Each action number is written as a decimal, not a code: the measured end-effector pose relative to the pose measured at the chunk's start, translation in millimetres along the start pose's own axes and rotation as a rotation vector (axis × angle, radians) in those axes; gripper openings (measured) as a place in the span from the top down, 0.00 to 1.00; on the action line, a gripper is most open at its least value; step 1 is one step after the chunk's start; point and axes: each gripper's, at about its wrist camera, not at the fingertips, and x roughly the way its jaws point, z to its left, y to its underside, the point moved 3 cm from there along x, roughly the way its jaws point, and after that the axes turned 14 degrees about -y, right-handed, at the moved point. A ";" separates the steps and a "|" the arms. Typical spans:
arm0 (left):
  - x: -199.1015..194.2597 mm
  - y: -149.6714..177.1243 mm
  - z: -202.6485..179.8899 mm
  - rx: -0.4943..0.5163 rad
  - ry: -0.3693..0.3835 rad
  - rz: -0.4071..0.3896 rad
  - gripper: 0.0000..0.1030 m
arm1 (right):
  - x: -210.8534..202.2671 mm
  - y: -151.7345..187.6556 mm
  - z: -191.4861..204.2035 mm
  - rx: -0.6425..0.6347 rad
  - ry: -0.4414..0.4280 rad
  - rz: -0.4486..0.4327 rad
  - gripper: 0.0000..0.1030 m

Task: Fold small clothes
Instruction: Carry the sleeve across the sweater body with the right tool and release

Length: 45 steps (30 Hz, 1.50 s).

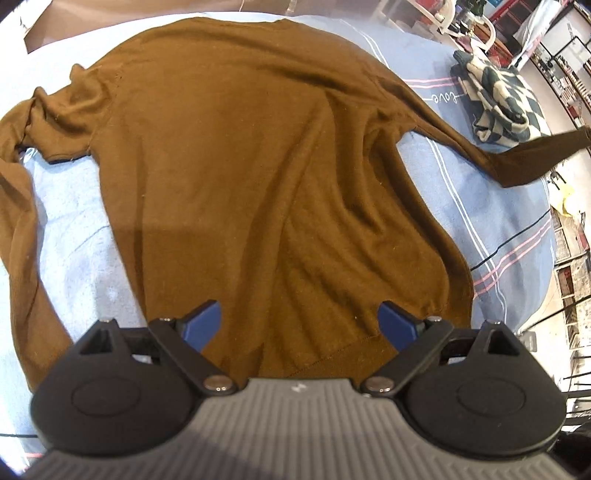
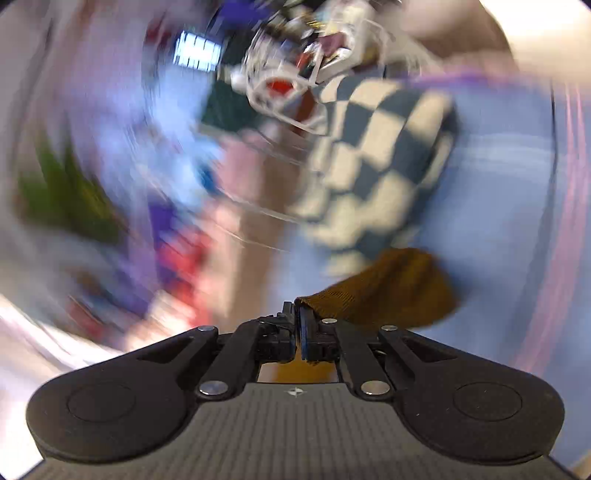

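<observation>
A brown long-sleeved sweater [image 1: 236, 177] lies spread flat on a light blue sheet [image 1: 66, 229], neck at the far side. My left gripper [image 1: 300, 325] hovers open over its hem, blue pads wide apart with nothing between them. The sweater's right sleeve [image 1: 524, 158] is stretched out and lifted toward the right edge. In the right wrist view my right gripper [image 2: 297, 314] is shut on the brown sleeve cuff [image 2: 388, 291], which bunches just beyond the pads. The sweater's left sleeve [image 1: 14, 206] trails down the left side.
A folded blue-and-cream checkered garment [image 1: 502, 99] [image 2: 373, 155] rests on the sheet at the far right, close to the lifted sleeve. White chairs and room clutter [image 1: 461, 22] stand beyond the bed edge. The right wrist view is heavily motion-blurred.
</observation>
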 end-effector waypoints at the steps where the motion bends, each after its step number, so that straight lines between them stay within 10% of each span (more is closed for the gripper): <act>1: -0.1 -1.1 -0.4 -0.002 0.005 -0.001 0.10 | 0.5 2.1 7.3 0.069 -0.050 -0.019 0.94; 6: 0.3 -8.3 -12.0 0.022 0.039 -0.006 0.10 | -1.2 23.4 56.4 -0.025 -0.110 0.080 0.93; 8: 2.0 -9.0 -18.0 0.033 0.054 -0.002 0.10 | -3.3 37.6 37.8 -0.052 0.051 0.145 0.64; 10: 3.5 -7.6 -23.3 0.056 0.056 0.010 0.10 | 1.2 51.9 16.4 -0.237 0.253 0.226 0.33; 12: 3.9 -5.0 -26.4 0.078 0.055 0.022 0.09 | 14.9 71.2 -0.3 -0.470 0.359 0.355 0.26; 17: 7.0 3.9 -23.0 0.082 0.039 0.054 0.09 | 79.8 133.2 -11.8 -1.109 0.342 0.709 0.08; 20: 6.3 9.2 -19.4 0.070 0.024 0.064 0.09 | 134.6 167.0 -22.0 -1.403 0.265 0.899 0.07; 24: 1.0 20.1 -8.9 0.023 0.001 0.063 0.09 | 194.8 192.3 -52.3 -1.454 0.286 1.011 0.08; 27: -2.4 28.7 2.8 -0.027 -0.016 0.067 0.09 | 214.2 203.9 -84.5 -1.596 0.486 1.081 0.49; 29: -3.9 33.1 10.8 -0.056 -0.026 0.058 0.08 | 214.7 191.3 -80.2 -1.522 0.506 1.044 0.90; 34: 1.8 29.6 21.1 -0.096 -0.021 0.057 0.08 | 169.3 97.2 -13.0 -0.978 0.359 0.622 0.90; 39: 3.8 3.3 -2.8 -0.019 0.036 0.019 0.08 | 28.7 15.8 17.1 -0.349 0.123 0.077 0.89; 45: 13.4 -27.3 -61.0 0.153 0.137 0.015 0.08 | -85.6 51.3 -33.6 -0.213 0.349 0.093 0.87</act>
